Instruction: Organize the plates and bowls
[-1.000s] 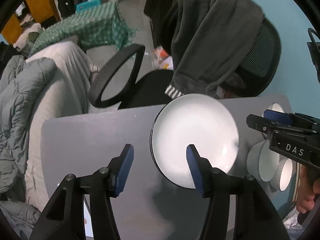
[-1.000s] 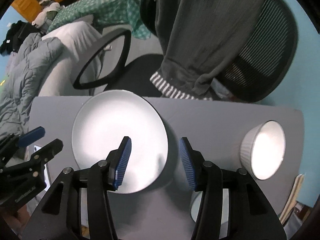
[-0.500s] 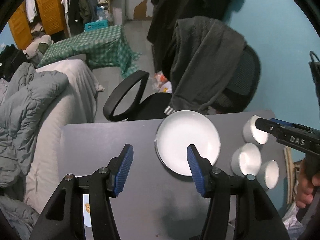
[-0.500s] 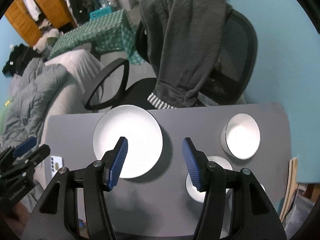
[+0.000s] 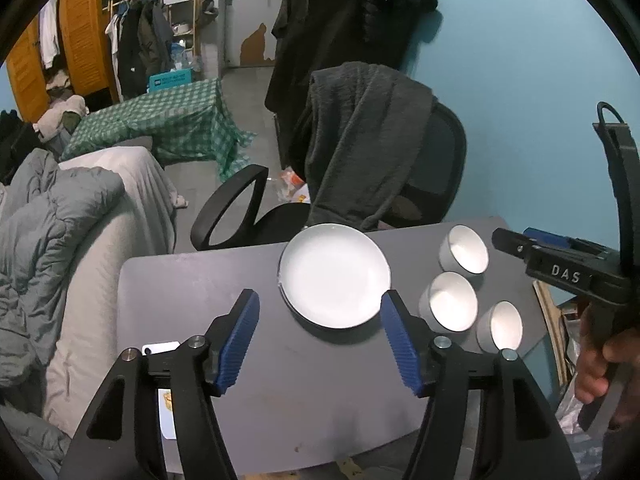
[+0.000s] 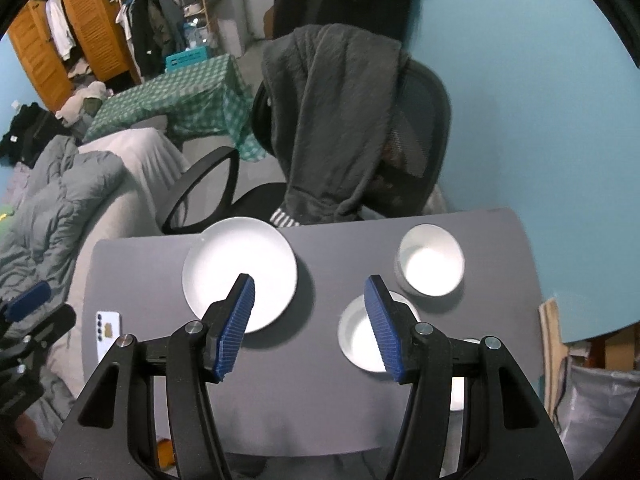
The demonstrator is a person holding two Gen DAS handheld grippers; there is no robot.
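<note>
- Above the grey table point(image 5: 200, 280), the left gripper point(image 5: 320, 338) hung empty, jaws opening.
- The white plate point(image 5: 334, 276) lay mid-table.
- Three bowls point(image 5: 448, 300) clustered rightward.
- The right gripper point(image 6: 308, 326) hung parted, released.
- Behind, a chair point(image 6: 420, 120).

A lived-in bedroom at home: a bed point(image 5: 92, 216) with a rumpled grey duvet point(image 5: 44, 236), coats on an open clothes rack point(image 5: 140, 40) (orange louvred doors beside it), and a hoodie-draped office chair point(image 5: 436, 160).
</note>
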